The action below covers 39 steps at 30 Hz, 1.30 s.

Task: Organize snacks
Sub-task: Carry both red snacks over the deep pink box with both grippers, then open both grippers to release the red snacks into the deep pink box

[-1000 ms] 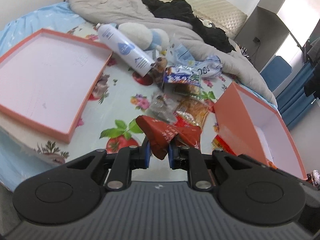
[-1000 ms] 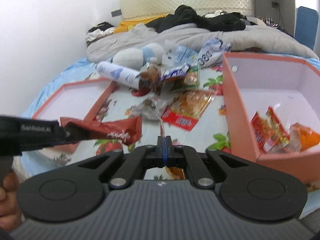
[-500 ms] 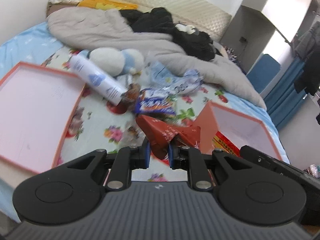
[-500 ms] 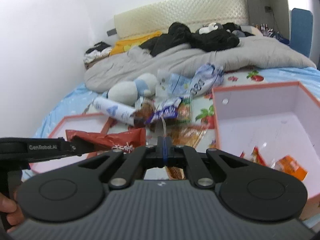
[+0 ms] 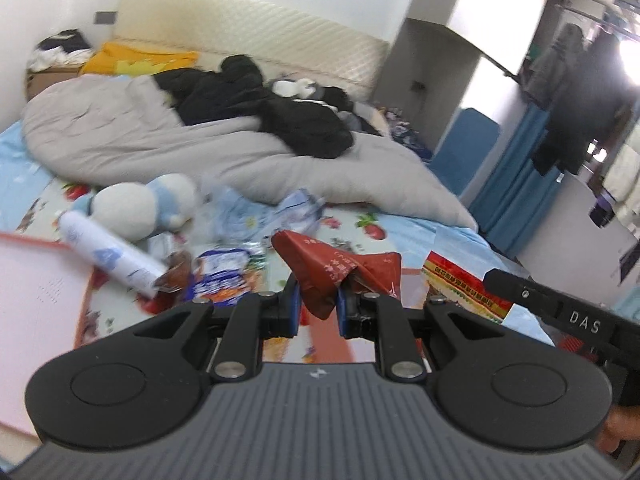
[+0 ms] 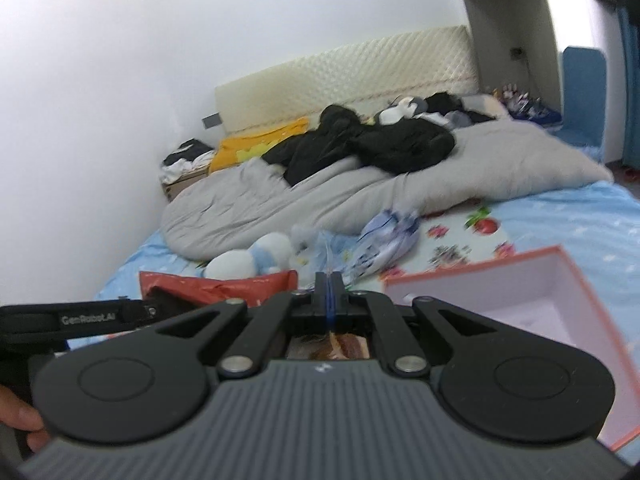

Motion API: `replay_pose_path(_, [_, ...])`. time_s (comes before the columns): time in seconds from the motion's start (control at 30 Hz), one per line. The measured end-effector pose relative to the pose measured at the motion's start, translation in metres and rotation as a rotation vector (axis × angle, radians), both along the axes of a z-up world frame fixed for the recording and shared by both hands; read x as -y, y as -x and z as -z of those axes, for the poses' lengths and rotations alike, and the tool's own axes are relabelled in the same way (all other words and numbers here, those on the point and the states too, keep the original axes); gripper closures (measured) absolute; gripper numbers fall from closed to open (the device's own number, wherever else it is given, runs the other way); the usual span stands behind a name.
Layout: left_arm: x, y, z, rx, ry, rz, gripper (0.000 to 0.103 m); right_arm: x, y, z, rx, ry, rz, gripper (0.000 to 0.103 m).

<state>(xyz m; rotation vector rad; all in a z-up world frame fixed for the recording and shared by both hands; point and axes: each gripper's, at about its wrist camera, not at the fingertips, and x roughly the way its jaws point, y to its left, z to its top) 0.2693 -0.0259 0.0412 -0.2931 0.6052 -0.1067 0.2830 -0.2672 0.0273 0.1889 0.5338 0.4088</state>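
Observation:
My left gripper (image 5: 317,305) is shut on a dark red snack packet (image 5: 332,268) and holds it in the air above the bed. The same packet (image 6: 224,285) shows in the right wrist view, left of my right gripper (image 6: 329,280). My right gripper is shut on the thin clear edge of a snack wrapper (image 6: 329,254); a brown snack (image 6: 344,345) hangs under the jaws. The orange box (image 6: 532,268) with a pale inside lies low right. Loose snack packets (image 5: 224,276) lie on the floral sheet.
The orange box lid (image 5: 36,304) lies at the left. A white spray can (image 5: 108,256) and a plush toy (image 5: 140,204) lie beside the snacks. A grey duvet (image 5: 200,152) and dark clothes (image 5: 280,108) fill the far bed. The other gripper's arm (image 5: 560,308) crosses low right.
Both grippers have risen and tilted upward, so the bed and box sank lower in view. The left still holds the red packet, the right still holds its wrapper.

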Motion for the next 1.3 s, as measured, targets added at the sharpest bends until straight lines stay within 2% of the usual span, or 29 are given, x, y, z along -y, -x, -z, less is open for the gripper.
replay_pose_path(0.1, [0.023, -0.018, -0.002, -0.016, 0.009, 0.048, 0.083, 0.021, -0.008, -0.005, -0.006, 0.035, 0.026, 0.1])
replay_pose_path(0.23, [0.06, -0.043, 0.013, -0.066, 0.004, 0.115, 0.083, 0.048, -0.02, 0.004, -0.05, 0.092, 0.058, 0.1])
replay_pose_path(0.33, [0.093, -0.062, 0.038, -0.129, -0.009, 0.166, 0.083, 0.068, -0.028, 0.024, -0.105, 0.14, 0.086, 0.1])
replay_pose_path(0.5, [0.134, -0.091, 0.081, -0.235, -0.041, 0.221, 0.083, 0.097, -0.039, 0.065, -0.206, 0.164, 0.14, 0.1])
replay_pose_path(0.77, [0.159, -0.121, 0.136, -0.348, -0.072, 0.245, 0.083, 0.12, -0.056, 0.125, -0.339, 0.163, 0.174, 0.099])
replay_pose_path(1.07, [0.162, -0.125, 0.161, -0.402, -0.091, 0.251, 0.081, 0.122, -0.048, 0.16, -0.383, 0.147, 0.168, 0.098])
replay_pose_path(1.1, [0.162, -0.125, 0.161, -0.407, -0.087, 0.254, 0.079, 0.122, -0.048, 0.161, -0.383, 0.15, 0.171, 0.097])
replay_pose_path(1.13, [0.162, -0.125, 0.16, -0.409, -0.089, 0.254, 0.071, 0.123, -0.048, 0.162, -0.383, 0.151, 0.172, 0.097])
replay_pose_path(1.17, [0.161, -0.124, 0.159, -0.404, -0.092, 0.249, 0.055, 0.123, -0.048, 0.161, -0.385, 0.149, 0.171, 0.096])
replay_pose_path(1.2, [0.16, -0.123, 0.156, -0.399, -0.093, 0.245, 0.046, 0.123, -0.049, 0.161, -0.391, 0.147, 0.177, 0.094])
replay_pose_path(1.23, [0.158, -0.121, 0.154, -0.392, -0.088, 0.243, 0.036, 0.123, -0.049, 0.159, -0.394, 0.145, 0.185, 0.086])
replay_pose_path(1.27, [0.155, -0.119, 0.149, -0.382, -0.071, 0.248, 0.036, 0.122, -0.049, 0.157, -0.39, 0.135, 0.187, 0.066])
replay_pose_path(1.3, [0.152, -0.117, 0.145, -0.377, -0.066, 0.253, 0.036, 0.122, -0.048, 0.155, -0.383, 0.123, 0.186, 0.057])
